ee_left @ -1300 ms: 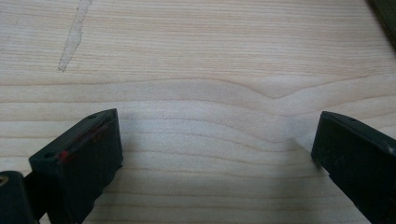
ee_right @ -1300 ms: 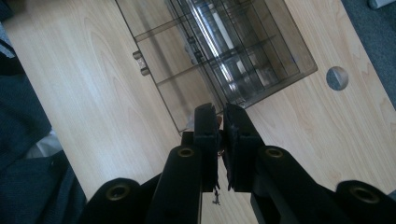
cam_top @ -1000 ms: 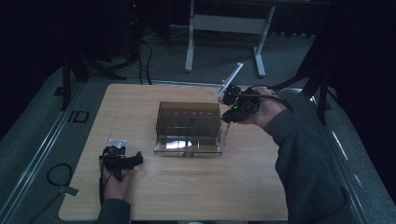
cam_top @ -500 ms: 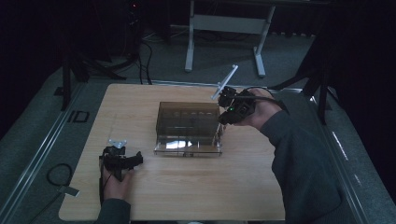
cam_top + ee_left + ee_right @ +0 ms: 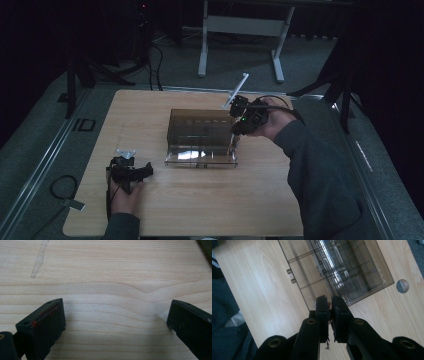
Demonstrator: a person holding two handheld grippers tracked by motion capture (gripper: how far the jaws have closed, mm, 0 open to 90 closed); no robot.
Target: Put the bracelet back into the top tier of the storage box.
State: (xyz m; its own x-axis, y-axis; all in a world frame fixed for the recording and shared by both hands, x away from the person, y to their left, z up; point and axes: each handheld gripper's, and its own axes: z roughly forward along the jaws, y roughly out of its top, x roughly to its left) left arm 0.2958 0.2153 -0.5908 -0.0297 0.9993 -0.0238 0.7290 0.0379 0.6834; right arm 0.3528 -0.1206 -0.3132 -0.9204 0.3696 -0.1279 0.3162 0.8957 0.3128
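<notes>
A smoky clear compartment box [image 5: 200, 125] [image 5: 352, 267] stands mid-table, its lid [image 5: 200, 157] [image 5: 309, 275] lying flat toward the person. My right gripper [image 5: 233, 136] [image 5: 329, 302] points down at the box's right edge, shut; the tips sit right by the thin plastic wall, and I cannot tell whether they pinch it. A white bar [image 5: 236, 90] sticks up from this gripper. My left gripper [image 5: 131, 168] [image 5: 115, 320] rests on the wooden table [image 5: 200, 205] at the front left, open, with bare wood between its jaws.
Two small latches [image 5: 290, 275] sit on the lid's edge. A round hole [image 5: 402, 286] is cut in the tabletop beyond the box. A white stand [image 5: 240, 30] rises on the floor behind the table, and a cable [image 5: 57, 186] lies on the floor at left.
The right hand has shifted slightly left and down toward the box's right edge. The left gripper has not moved.
</notes>
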